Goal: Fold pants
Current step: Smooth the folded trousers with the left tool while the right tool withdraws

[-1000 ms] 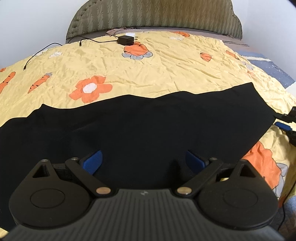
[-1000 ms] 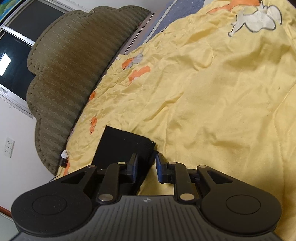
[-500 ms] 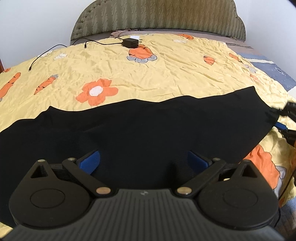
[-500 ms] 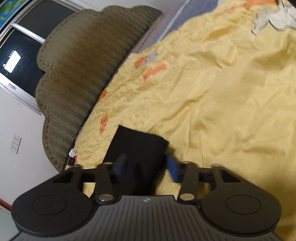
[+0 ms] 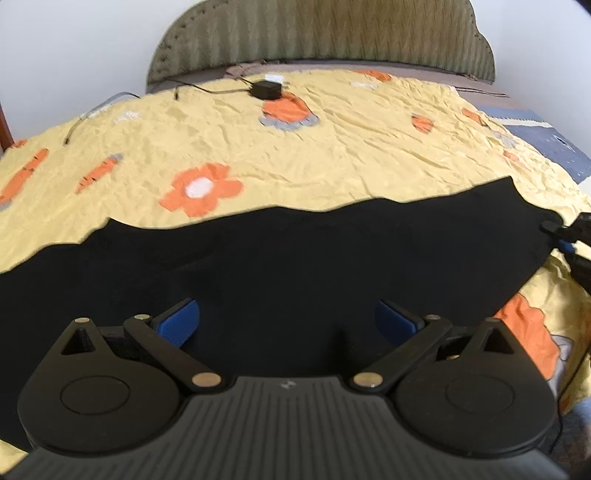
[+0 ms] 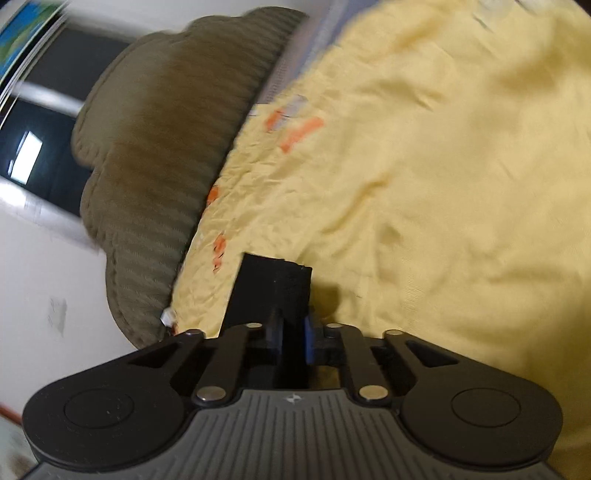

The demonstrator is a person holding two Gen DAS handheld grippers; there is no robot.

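The left tool (image 5: pixel 284 321) hangs spread wide above the black pants (image 5: pixel 295 266) — flat across the yellow bedspread (image 5: pixel 332 155). The right tool (image 6: pixel 293 332) pinches the pants' end. Farther off, a charger (image 5: pixel 266 89) — then the headboard (image 5: pixel 317 33).

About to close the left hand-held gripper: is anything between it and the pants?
Nothing visible. The left hand-held gripper is open directly over the black pants, with only bare cloth between its pads.
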